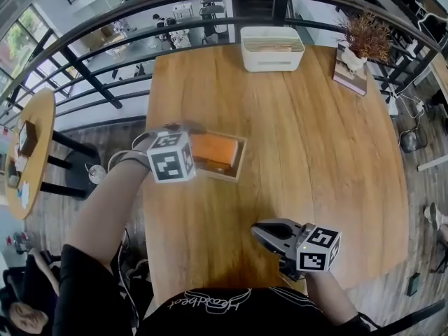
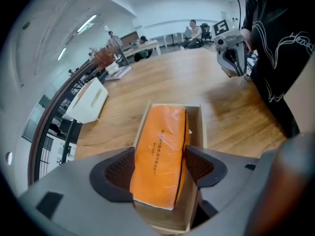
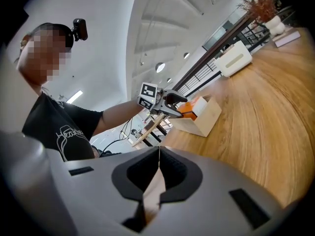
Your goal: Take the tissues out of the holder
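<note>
- Jaws first, left gripper view: left gripper (image 2: 160, 163) is spread wide, one pad on each side of the orange pack (image 2: 162, 132). They sit just beside it and don't look like they're squeezing.
- Pack sits in the wooden holder (image 2: 201, 127). Its long axis runs 6 to 12, straight out from the jaws, so they straddle the short width at the near end.
- Right gripper view: right gripper (image 3: 158, 168) has its jaws together with nothing in them. Holder is off at about 1 o'clock from them, well apart, with the left gripper over it.
- Head view: holder is at 9 o'clock on the table (image 1: 315, 152), near the left edge, and the pack lies roughly 9 to 3. Left gripper is right at its 9 o'clock end. Right one sits at 5 o'clock, close to the body.
- My guess: left is obviously the hand for this. Close on the pack, then lift it straight up out of the holder. Pack isn't out yet.
</note>
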Motion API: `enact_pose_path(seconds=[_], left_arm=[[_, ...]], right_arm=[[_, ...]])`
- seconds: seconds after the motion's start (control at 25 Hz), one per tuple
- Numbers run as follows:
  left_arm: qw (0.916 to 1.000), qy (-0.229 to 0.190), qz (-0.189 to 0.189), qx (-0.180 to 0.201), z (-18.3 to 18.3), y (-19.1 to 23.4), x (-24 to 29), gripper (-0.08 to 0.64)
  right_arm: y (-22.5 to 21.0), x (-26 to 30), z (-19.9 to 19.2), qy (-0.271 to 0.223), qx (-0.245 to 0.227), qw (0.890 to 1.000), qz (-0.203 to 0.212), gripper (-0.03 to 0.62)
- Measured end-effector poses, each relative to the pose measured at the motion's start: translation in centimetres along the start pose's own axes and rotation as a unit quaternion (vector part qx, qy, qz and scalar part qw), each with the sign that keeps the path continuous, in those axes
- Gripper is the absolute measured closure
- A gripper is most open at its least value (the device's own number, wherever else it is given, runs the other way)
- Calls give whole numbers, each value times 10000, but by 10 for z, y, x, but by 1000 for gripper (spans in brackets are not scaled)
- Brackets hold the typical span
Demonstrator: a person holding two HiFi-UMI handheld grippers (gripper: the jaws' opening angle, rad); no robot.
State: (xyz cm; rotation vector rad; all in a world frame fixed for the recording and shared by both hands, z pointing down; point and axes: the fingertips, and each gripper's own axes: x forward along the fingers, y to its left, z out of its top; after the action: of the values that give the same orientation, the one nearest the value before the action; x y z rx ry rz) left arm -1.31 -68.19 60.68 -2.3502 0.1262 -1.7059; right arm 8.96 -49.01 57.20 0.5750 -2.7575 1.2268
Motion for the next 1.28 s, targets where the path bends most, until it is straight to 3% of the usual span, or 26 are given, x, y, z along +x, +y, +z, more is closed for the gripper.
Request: enact_pose_path(seconds=[0.28,0.76,1.04,1.28], left_arm=[[9991,80,-380,-185,-2,0,19,262],[9962,366,-601,-507,-7,-6,28,296],[9970,266,-502,-532,2,-11,26,320],[9984,400,-287,-267,4,-12,15,325]], right_arm=[[-8,4,-8,-80,136,9998,145,574],[-1,8,-8,-171,253,9991,289,574],[6,2,-17,-167,377,9988,265,574],[19,-1,-23,-132,315,9990,273,574]])
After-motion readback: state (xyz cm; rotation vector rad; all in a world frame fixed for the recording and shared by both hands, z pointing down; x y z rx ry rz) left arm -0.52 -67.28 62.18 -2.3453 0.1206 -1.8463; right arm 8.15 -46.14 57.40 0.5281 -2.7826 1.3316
